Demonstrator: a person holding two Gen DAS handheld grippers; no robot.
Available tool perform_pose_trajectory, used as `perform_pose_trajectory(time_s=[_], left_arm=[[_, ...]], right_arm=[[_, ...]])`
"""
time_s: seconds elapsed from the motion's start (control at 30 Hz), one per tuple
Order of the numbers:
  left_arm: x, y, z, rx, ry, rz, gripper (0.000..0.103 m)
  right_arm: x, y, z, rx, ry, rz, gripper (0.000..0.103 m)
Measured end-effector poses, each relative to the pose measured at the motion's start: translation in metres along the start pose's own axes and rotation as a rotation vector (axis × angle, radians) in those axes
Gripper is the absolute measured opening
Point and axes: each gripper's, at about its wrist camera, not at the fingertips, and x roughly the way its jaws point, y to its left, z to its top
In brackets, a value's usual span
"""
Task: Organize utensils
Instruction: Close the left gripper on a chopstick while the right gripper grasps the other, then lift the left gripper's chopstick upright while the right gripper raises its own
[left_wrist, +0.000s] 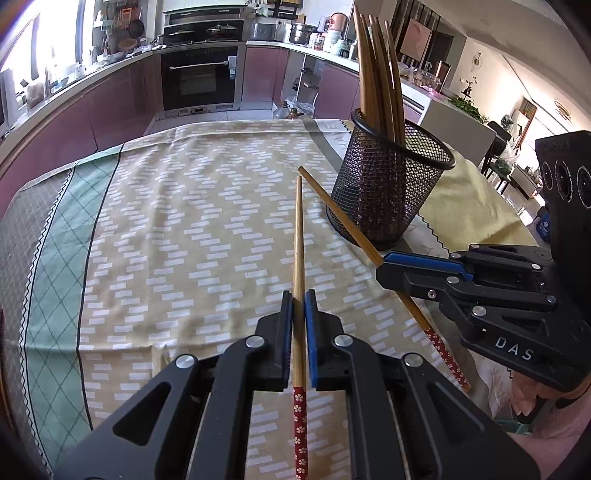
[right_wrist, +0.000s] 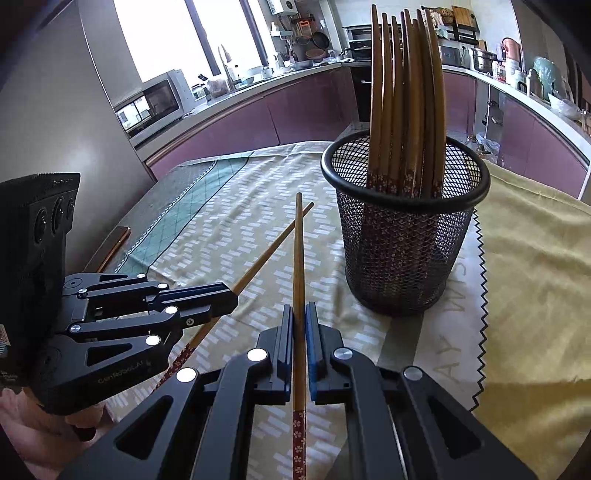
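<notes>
My left gripper (left_wrist: 299, 297) is shut on a wooden chopstick (left_wrist: 298, 229) with a red flowered end, which points away over the table. To its right, my right gripper (left_wrist: 384, 264) is shut on a second chopstick (left_wrist: 343, 218) that slants toward the foot of the black mesh holder (left_wrist: 391, 177). The right wrist view shows the right gripper (right_wrist: 299, 310) clamping its chopstick (right_wrist: 298, 251). The left gripper (right_wrist: 231, 295) holds the other chopstick (right_wrist: 273, 243) at the left, and the two tips cross. The mesh holder (right_wrist: 402, 229) stands just ahead to the right, with several chopsticks upright in it.
A patterned tablecloth (left_wrist: 184, 221) covers the table, and a yellow towel (right_wrist: 535, 277) lies under and to the right of the holder. Kitchen counters and an oven stand beyond the far edge. A hand (left_wrist: 532, 398) grips the right tool.
</notes>
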Motion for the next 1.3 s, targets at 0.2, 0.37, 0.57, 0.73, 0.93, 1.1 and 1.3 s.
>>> perform_pose_trajectory(time_s=[0.2,0.37,0.57,0.73,0.93,1.1,1.3], left_arm=[[-0.018,-0.001,0.002,0.006,-0.031,-0.027,0.007],[-0.034,-0.002,0.005,0.006,-0.059,-0.046,0.007],[-0.049,-0.006,0.009,0.007,-0.089,-0.079,0.007],[-0.059,-0.009,0.010,0.015,-0.110,-0.092,0.007],[-0.069,-0.012,0.011,0.015,-0.132,-0.111,0.007],[-0.076,-0.015,0.012,0.019,-0.147,-0.117,0.007],[-0.081,-0.019,0.013,0.024,-0.159,-0.121,0.007]], right_arm=[[-0.016,0.004,0.002,-0.017,-0.044,0.022,0.006],[-0.028,0.004,0.005,-0.019,-0.075,0.030,0.006],[-0.039,0.001,0.005,-0.013,-0.107,0.035,0.006],[-0.048,-0.002,0.005,-0.008,-0.132,0.037,0.006],[-0.059,-0.006,0.007,-0.005,-0.162,0.039,0.006],[-0.066,-0.008,0.008,-0.005,-0.183,0.036,0.006],[-0.073,-0.010,0.010,-0.006,-0.206,0.034,0.006]])
